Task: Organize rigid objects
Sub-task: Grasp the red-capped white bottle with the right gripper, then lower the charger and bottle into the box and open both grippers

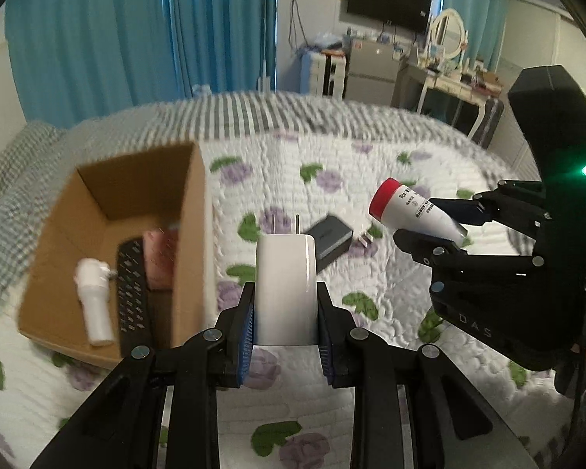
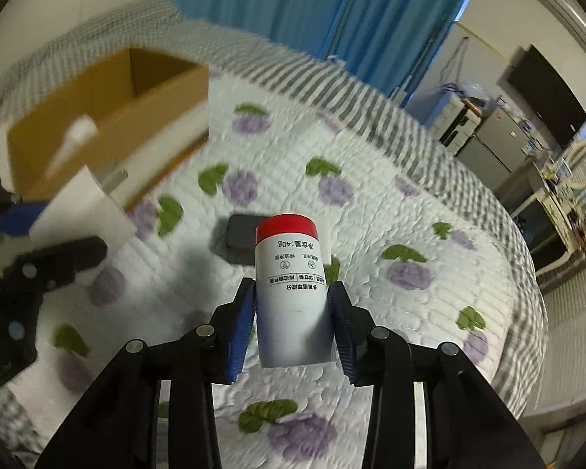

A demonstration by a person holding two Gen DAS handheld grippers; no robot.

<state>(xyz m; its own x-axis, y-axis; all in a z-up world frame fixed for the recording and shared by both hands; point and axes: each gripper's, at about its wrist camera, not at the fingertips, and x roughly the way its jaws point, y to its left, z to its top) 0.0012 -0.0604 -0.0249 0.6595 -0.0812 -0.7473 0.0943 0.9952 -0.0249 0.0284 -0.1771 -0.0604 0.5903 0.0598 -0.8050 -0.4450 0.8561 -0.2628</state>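
Gripping a white charger (image 1: pixel 286 289) between its blue pads, the left gripper (image 1: pixel 286 318) holds the plug upright above the bed (image 1: pixel 390 273), its two metal prongs pointing away from the camera. Its jaws are closed on the charger's sides. To its left sits an open cardboard box (image 1: pixel 191 234) on the flowered quilt, and inside lie a white bottle (image 1: pixel 93 301), a black remote (image 1: pixel 133 293) and a pink item (image 1: pixel 158 262) against the near wall. The right gripper (image 2: pixel 293 312) is clamped on a white bottle with a red cap (image 2: pixel 289 285), cap pointing forward, held in the air over the quilt; in the left wrist view the same bottle (image 1: pixel 414 213) hangs to the right of the charger, tilted with its cap toward the box. A dark grey block (image 1: pixel 328 236) lies on the quilt between the two grippers, beyond the charger, with a small plug-like piece (image 1: pixel 365 239) just beside it. Both views are blurred around the box.
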